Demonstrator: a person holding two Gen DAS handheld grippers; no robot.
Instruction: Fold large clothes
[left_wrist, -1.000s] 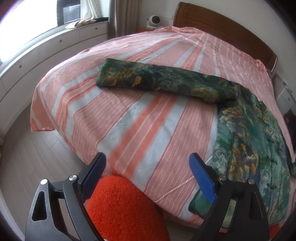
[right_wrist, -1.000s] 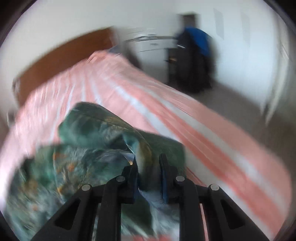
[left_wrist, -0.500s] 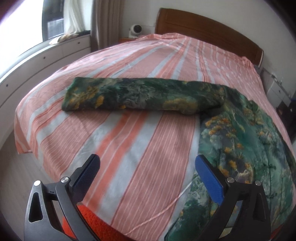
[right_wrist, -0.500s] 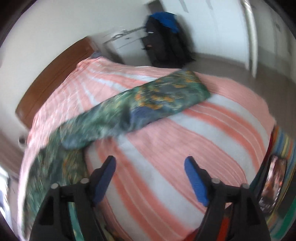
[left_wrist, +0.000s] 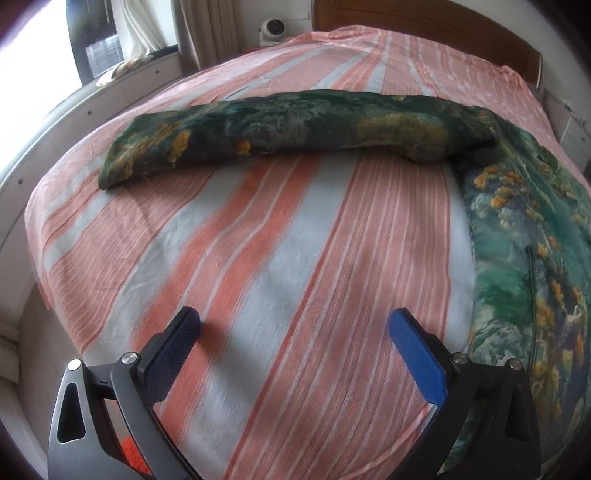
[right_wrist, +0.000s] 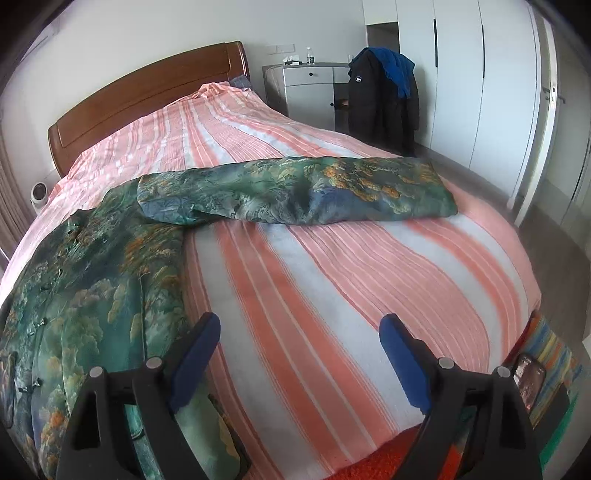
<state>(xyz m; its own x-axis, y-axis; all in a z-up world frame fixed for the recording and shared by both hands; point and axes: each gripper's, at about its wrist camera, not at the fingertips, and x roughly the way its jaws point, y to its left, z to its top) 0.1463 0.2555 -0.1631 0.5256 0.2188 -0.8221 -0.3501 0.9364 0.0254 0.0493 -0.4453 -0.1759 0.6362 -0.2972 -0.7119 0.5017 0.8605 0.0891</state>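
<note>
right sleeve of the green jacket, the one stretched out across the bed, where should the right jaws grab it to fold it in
Probably at the cuff end of the right sleeve, near. It lies flat and straight on the bedsheet, free edge toward the bed's side, so coming in low from there should pinch both layers. The right gripper is empty, jaws opening.

Your left gripper has black arms with cut-out windows, silver screws at the pivots and blue pads, one dimpled. Your right gripper is the same build: black arms, silver screws, blue pads.
</note>
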